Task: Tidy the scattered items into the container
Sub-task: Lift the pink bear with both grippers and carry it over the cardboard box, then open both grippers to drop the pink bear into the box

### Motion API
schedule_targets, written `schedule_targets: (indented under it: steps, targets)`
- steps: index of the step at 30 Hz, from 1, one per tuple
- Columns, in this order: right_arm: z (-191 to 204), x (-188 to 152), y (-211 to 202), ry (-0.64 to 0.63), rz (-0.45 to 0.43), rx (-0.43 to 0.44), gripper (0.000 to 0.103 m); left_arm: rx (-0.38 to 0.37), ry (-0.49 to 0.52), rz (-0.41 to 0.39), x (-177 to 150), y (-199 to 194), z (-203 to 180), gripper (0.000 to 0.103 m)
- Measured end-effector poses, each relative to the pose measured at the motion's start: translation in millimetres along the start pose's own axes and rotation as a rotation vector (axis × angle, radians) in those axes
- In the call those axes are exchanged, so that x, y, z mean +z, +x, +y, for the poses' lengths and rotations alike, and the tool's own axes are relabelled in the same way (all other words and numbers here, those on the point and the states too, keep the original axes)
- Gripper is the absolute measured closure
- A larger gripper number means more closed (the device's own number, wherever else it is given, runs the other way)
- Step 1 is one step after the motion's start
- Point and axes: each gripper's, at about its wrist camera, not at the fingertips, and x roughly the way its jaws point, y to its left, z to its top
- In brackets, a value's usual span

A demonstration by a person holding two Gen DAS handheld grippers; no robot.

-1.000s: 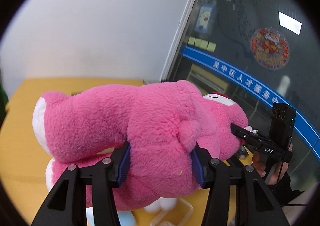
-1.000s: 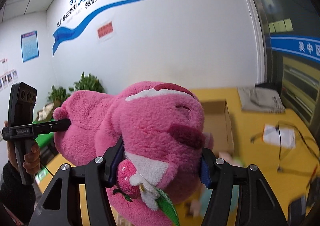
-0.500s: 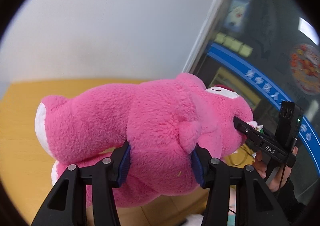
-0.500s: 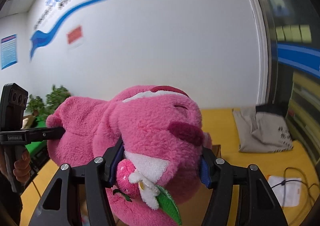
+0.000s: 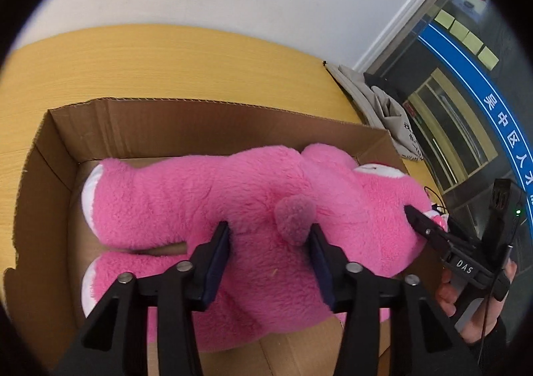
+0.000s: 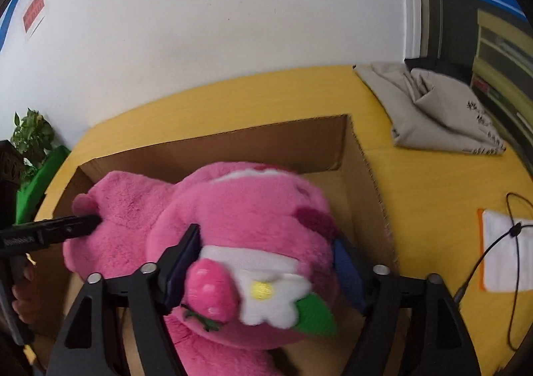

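Both the left gripper [image 5: 269,254] and right gripper [image 6: 266,262] squeeze the pink bear [image 5: 253,206] over the box [image 5: 200,119]; next, lower it and let go.

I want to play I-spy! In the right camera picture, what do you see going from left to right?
Green plant → left tool poking in → pink plush bear in the cardboard box → grey cloth → white paper with orange edge.

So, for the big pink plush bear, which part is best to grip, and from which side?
Grip the pink plush bear at two places, as now: the left gripper across its soft rump by the tail, the right gripper across the head. It lies long and floppy over the cardboard box, so approach from its back, the near side.
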Motion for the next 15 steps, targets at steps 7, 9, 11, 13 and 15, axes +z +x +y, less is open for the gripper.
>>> schedule_targets:
  steps: [7, 9, 11, 13, 15]
  targets:
    - [12, 4, -51, -0.007, 0.000, 0.065, 0.000, 0.064, 0.034, -0.070, -10, -71, -2, 0.047]
    - [26, 2, -85, -0.068, -0.030, 0.077, 0.000, 0.102, 0.080, -0.109, -23, -103, -11, 0.035]
    - [41, -6, -121, -0.122, -0.063, 0.077, 0.000, 0.148, 0.126, -0.164, -43, -140, -20, 0.025]
    - [58, -19, -157, -0.165, -0.101, 0.064, 0.000, 0.205, 0.152, -0.229, -65, -176, -29, 0.024]
    - [75, -37, -195, -0.199, -0.152, 0.045, 0.000, 0.275, 0.151, -0.300, -88, -204, -39, 0.023]
